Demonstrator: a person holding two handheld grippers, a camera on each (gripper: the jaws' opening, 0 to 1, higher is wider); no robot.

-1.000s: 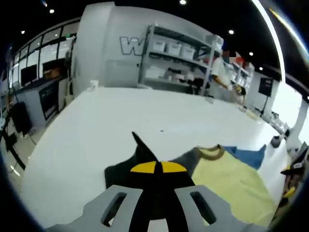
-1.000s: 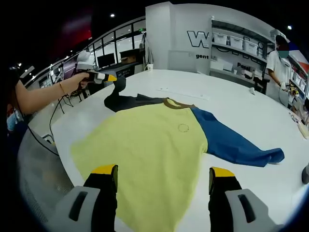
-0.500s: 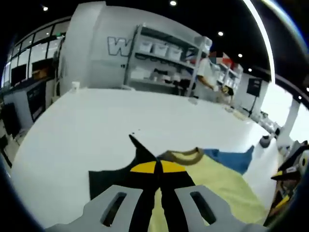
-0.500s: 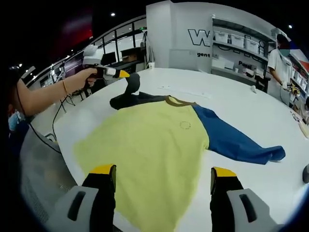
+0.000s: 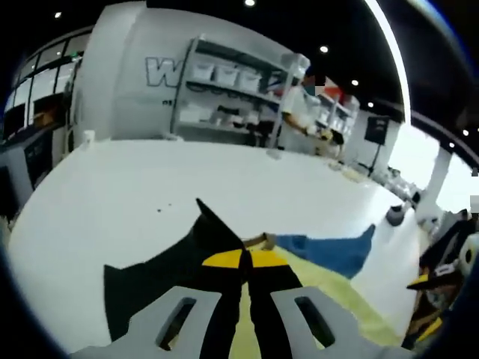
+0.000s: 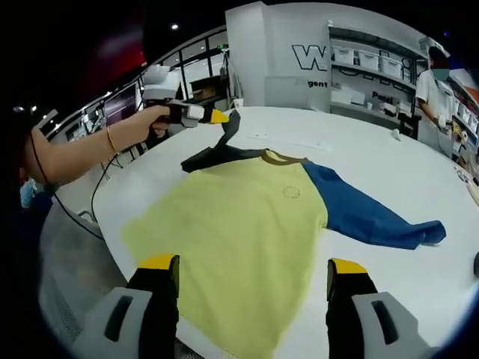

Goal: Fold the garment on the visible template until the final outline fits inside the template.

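Note:
A shirt with a yellow body [image 6: 239, 224], a blue sleeve [image 6: 367, 221] and a black sleeve [image 6: 217, 153] lies spread on the white table [image 6: 352, 157]. My left gripper [image 5: 245, 258] is shut on the black sleeve [image 5: 179, 262], whose cuff stands up in a point above the yellow tips. Seen from the right gripper view, the left gripper [image 6: 217, 117], held by a hand, lifts that sleeve off the table toward the shirt. My right gripper [image 6: 251, 265] hangs open over the shirt's near hem, holding nothing. No template outline is visible.
Shelving with white bins [image 5: 224, 82] stands beyond the table, with a person [image 6: 438, 75] near it. Small items [image 6: 395, 134] rest at the table's far edge. The table's left edge [image 6: 90, 217] drops off beside the arm.
The left gripper has carried the black sleeve higher and to the right, toward the collar. The sleeve now hangs stretched from the jaws. The right gripper has stayed open over the hem.

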